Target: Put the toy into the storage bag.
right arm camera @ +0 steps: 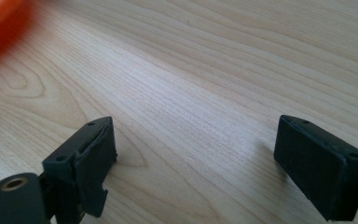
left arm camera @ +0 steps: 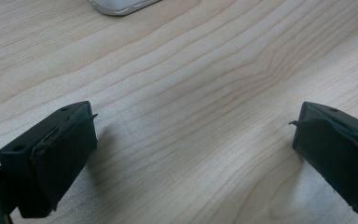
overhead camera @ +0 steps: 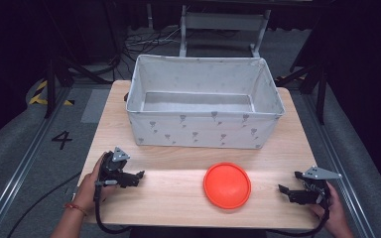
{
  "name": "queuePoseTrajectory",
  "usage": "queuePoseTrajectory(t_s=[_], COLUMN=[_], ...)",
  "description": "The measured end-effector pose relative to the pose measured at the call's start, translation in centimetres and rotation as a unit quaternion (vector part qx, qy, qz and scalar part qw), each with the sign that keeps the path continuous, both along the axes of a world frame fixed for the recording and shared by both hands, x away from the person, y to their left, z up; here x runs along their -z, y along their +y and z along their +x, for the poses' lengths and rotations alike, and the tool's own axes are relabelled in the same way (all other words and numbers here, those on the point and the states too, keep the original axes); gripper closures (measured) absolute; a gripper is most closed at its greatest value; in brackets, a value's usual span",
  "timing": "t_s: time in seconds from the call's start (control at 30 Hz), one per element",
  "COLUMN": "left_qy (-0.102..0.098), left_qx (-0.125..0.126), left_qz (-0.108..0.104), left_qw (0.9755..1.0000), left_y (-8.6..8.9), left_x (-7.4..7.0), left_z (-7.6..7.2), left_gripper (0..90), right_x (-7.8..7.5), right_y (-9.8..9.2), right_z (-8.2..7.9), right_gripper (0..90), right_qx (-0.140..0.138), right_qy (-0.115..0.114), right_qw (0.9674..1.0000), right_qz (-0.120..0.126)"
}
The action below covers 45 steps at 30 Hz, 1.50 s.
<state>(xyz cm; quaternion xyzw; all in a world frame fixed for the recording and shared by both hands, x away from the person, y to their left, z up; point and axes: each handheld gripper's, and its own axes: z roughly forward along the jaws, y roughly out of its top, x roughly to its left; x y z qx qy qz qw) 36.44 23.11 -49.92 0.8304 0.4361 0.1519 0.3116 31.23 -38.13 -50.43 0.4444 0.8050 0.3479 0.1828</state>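
Where both hand-held grippers gape, orange disc lies flat between

bin behind disc | disc between left gripper, right gripper

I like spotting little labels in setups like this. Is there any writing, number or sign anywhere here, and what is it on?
"4": a black numeral on the grey floor left of the table.
The fabric box bears only small grey printed motifs, no words that I can read.
The orange disc shows no writing.
Yellow and black hazard stripes lie on the floor; a marking, not text.
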Motion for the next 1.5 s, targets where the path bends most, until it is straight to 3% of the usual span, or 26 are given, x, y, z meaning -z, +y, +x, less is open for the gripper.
queuePoseTrajectory(t_s=[0.3, 0.4, 0.5, 0.73, 0.87, 0.93, 0.97, 1.0, 1.03, 1.13, 1.17, 1.23, 1.3, 1.33, 1.5], left_qy=[0.004, 0.005, 0.002, 0.002, 0.003, 0.004, 0.004, 0.004, 0.004, 0.004, 0.004, 0.004, 0.004, 0.004, 0.002], left_qx=[-0.005, -0.006, -0.004, 0.024, 0.044, 0.046, 0.046, 0.046, 0.046, 0.046, 0.046, 0.047, 0.046, 0.046, 0.046], left_qz=[-0.002, -0.003, -0.003, 0.0, -0.001, -0.002, -0.004, -0.004, -0.004, -0.003, -0.003, -0.003, -0.002, -0.002, 0.002], left_qw=[1.0, 1.0, 1.0, 0.9997, 0.999, 0.9989, 0.9989, 0.9989, 0.9989, 0.9989, 0.9989, 0.9989, 0.9989, 0.9989, 0.9989], left_y=[-0.3, -0.5, -0.5, -0.1, 0.2, 0.2, 0.2, 0.2, 0.2, 0.2, 0.2, 0.2, 0.2, 0.2, 0.2], left_x=[0.0, 0.0, 0.1, 0.0, 0.0, 0.0, 0.0, 0.0, 0.0, 0.0, 0.0, 0.0, 0.0, 0.0, 0.0], left_z=[0.6, 1.0, 1.2, 1.4, 1.1, 1.1, 1.1, 1.1, 1.1, 1.1, 1.1, 1.1, 1.1, 1.1, 1.0], left_gripper=[0.0, 0.0, 0.0, 0.0, 0.0, 0.0, 0.0, 0.0, 0.0, 0.0, 0.0, 0.0, 0.0, 0.0, 0.1], right_x=[0.0, -0.1, 0.0, -0.5, -0.9, -1.3, -1.6, -1.9, -2.3, -3.5, -3.8, -4.2, -4.3, -4.3, -3.7], right_y=[-0.1, 0.0, 0.1, 0.4, 0.9, 1.3, 1.5, 1.7, 1.9, 3.2, 3.9, 5.6, 7.7, 7.7, 11.6], right_z=[0.4, 1.2, 1.6, 2.0, 2.3, 2.7, 2.9, 3.3, 3.4, 3.6, 3.6, 3.7, 3.7, 3.7, 3.9], right_gripper=[10.7, 0.1, 0.0, 0.3, 5.8, 18.1, 24.4, 20.1, 12.6, 19.7, 14.8, 19.0, 16.6, 16.6, 20.0], right_qx=[-0.019, -0.02, -0.014, -0.035, -0.055, -0.059, -0.058, -0.059, -0.066, -0.091, -0.099, -0.116, -0.144, -0.144, -0.188], right_qy=[0.005, 0.018, 0.023, 0.05, 0.058, 0.062, 0.065, 0.067, 0.064, 0.048, 0.041, 0.044, 0.047, 0.047, 0.061], right_qw=[0.9998, 0.9996, 0.9996, 0.9976, 0.996, 0.995, 0.9951, 0.9956, 0.9956, 0.9945, 0.9941, 0.9922, 0.9885, 0.9885, 0.9802], right_qz=[-0.001, -0.012, -0.012, -0.034, -0.041, -0.051, -0.046, -0.031, -0.02, 0.02, 0.018, 0.012, 0.001, 0.001, -0.018])
